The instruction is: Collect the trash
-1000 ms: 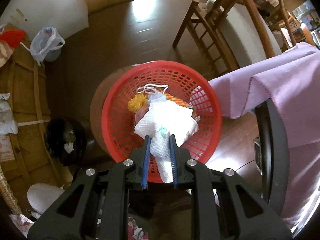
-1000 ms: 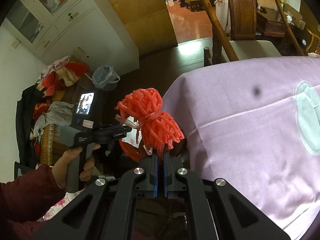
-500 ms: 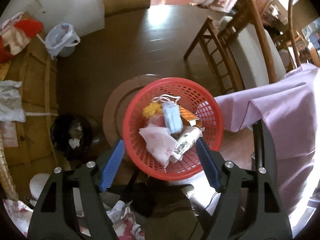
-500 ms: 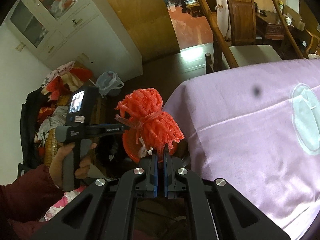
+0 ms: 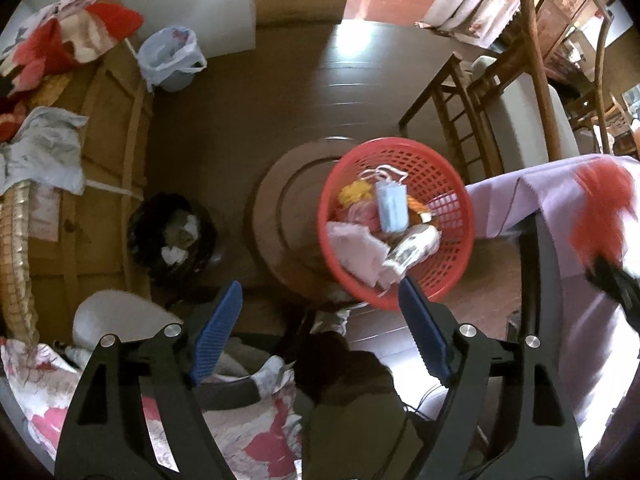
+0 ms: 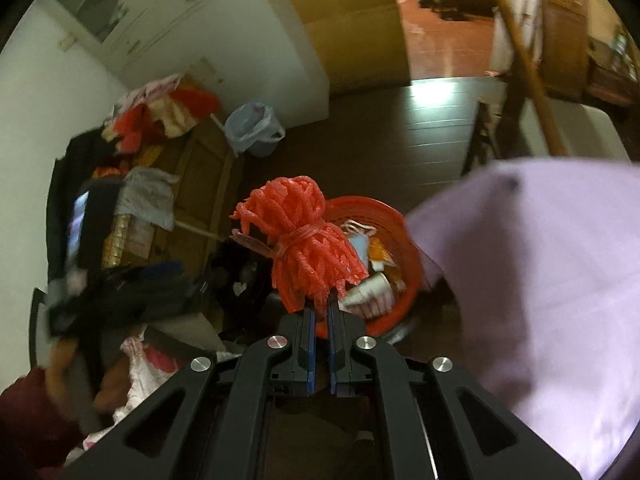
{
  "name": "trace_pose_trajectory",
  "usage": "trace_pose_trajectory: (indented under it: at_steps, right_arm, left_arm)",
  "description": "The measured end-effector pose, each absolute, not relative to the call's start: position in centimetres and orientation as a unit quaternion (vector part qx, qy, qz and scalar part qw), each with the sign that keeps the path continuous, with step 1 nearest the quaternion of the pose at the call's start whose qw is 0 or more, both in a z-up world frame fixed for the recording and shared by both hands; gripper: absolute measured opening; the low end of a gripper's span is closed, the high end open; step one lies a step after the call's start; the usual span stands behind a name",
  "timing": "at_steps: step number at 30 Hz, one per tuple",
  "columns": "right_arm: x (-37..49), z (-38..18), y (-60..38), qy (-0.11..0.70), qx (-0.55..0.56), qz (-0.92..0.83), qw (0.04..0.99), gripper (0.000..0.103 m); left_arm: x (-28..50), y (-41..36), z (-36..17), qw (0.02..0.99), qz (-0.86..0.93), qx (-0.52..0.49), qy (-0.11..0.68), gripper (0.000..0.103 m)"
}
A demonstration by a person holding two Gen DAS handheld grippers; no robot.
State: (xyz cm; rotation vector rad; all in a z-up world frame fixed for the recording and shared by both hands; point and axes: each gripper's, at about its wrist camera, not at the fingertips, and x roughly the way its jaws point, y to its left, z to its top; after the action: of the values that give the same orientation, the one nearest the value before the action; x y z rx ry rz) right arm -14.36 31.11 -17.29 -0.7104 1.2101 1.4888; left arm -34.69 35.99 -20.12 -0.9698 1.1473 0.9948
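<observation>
Trash is what I am gathering, and most of it lies in the red basket (image 5: 460, 216), which sits on a round wooden stool (image 5: 280, 216) beside the corner of the lilac cloth (image 6: 540, 280). The basket is an open plastic lattice; I judge it light and a little springy, best taken by its rim.

Next in size is the red foam net bundle (image 6: 304, 240), tied at its waist with a red band. My right gripper (image 6: 320, 308) has its lower strands between the blue pads, which are just starting to part, with the bundle above the near edge of the basket. It looks very light, soft and squashy, so it should survive any squeeze, but loose strands may snag on the pads as I let go.

In the basket, the crumpled white paper (image 5: 356, 248) seems limp and weightless; pinch a fold. The blue face mask (image 5: 392, 206) is soft, and its white ear loops are an easy hold. A small yellow puff (image 5: 354, 194) lies beside it, likely just as light.

My left gripper (image 5: 320, 308) is empty, its jaws wide apart and spreading further, looking down just beside the basket.

I can read no brand or writing anywhere; a printed wrapper in the basket is too blurred.
</observation>
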Motion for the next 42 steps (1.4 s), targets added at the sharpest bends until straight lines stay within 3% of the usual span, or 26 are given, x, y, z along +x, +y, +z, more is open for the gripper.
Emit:
trace_pose_trajectory:
  at_steps: [1,3,4,12,19,23,27,33,42]
  right_arm:
    - [-14.6,-18.1,32.1,0.51,-0.306,0.618,0.513,0.011]
    - [-14.8,-19.2,33.2,0.521,-0.314,0.612,0.505,0.038]
    - [-14.8,-19.3,33.5,0.523,-0.316,0.607,0.508,0.041]
    - [-14.4,-16.9,32.2,0.51,-0.307,0.615,0.517,0.043]
    - [-13.5,-13.2,29.1,0.499,-0.281,0.619,0.537,0.046]
    - [-12.5,-11.0,26.6,0.486,-0.265,0.623,0.553,0.053]
    - [-12.0,-9.0,24.6,0.439,-0.271,0.61,0.602,0.071]
    - [-11.6,-7.2,22.6,0.403,-0.244,0.623,0.625,0.085]
    - [-12.8,-6.5,21.5,0.404,-0.25,0.645,0.599,0.093]
  left_arm:
    - [-35.0,35.9,-20.0,0.62,0.433,-0.423,0.499,0.079]
    - [-35.4,35.7,-20.0,0.617,0.436,-0.424,0.499,0.08]
    - [-35.5,35.6,-20.0,0.616,0.437,-0.423,0.5,0.08]
    - [-34.5,35.8,-19.0,0.621,0.446,-0.407,0.5,0.08]
    - [-32.7,34.3,-14.1,0.645,0.465,-0.377,0.475,0.083]
    - [-31.1,32.5,-11.2,0.658,0.472,-0.355,0.468,0.084]
    - [-29.9,30.9,-9.0,0.665,0.479,-0.338,0.462,0.088]
    - [-28.6,28.8,-7.1,0.672,0.489,-0.312,0.46,0.091]
    - [-29.1,27.5,-6.6,0.666,0.496,-0.327,0.451,0.095]
